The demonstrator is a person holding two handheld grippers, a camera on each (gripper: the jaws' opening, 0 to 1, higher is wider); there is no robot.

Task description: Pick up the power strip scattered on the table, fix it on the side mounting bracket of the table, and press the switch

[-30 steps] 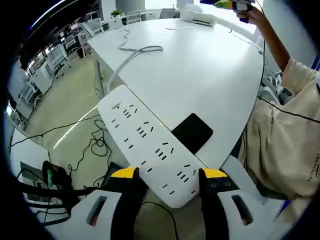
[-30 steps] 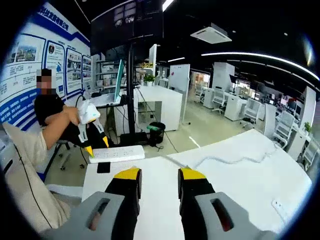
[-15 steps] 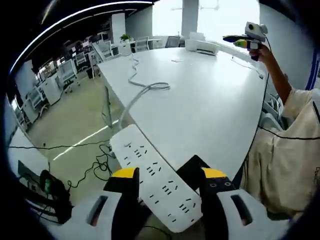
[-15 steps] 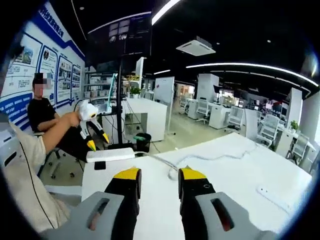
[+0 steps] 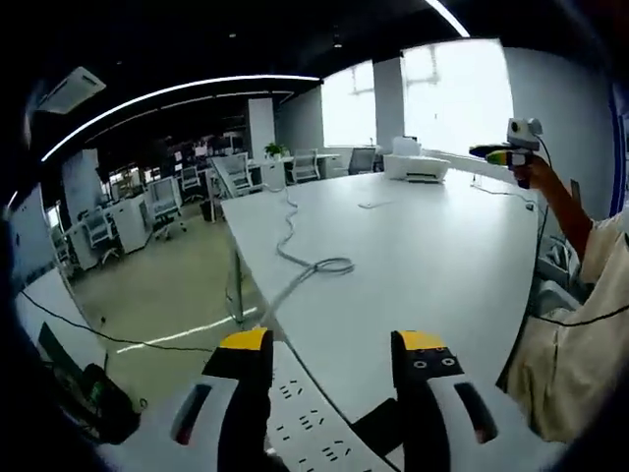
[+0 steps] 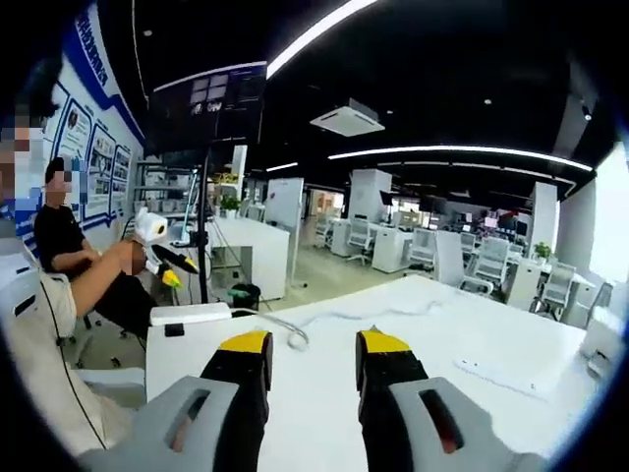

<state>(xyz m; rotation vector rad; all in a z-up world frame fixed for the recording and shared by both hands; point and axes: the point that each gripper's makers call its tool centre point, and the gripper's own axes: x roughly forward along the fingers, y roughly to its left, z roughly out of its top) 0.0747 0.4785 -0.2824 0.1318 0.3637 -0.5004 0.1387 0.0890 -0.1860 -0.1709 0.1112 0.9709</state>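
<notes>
In the left gripper view, the left gripper (image 5: 329, 344) points out over the big white worktop (image 5: 432, 246). The white power strip (image 5: 314, 438) sits low at the bottom of the picture, at the near edge of the worktop, close to a small black square (image 5: 378, 428). That looks like the spot on the side of the worktop where the strip is meant to be fixed, but the bracket itself cannot be made out. The strip runs between the two jaws. The jaws stand apart, and whether they are squeezing the strip cannot be told. The strip's white cable (image 5: 305, 270) curls away across the worktop, so it has slack and does not pull. Far off on the right, the right gripper (image 5: 501, 154) is held up in the person's hand (image 5: 531, 175), out of the way.

In the right gripper view, the right gripper (image 6: 310, 344) hangs above the worktop (image 6: 472, 344) and touches nothing. Its jaws are a little way apart with only air between them. It seems to be waiting, maybe to press the switch later. On the left, the left gripper (image 6: 172, 270) points down at the power strip (image 6: 192, 314) at the worktop's end. A flat white thing (image 6: 501, 377) lies on the worktop to the right.
</notes>
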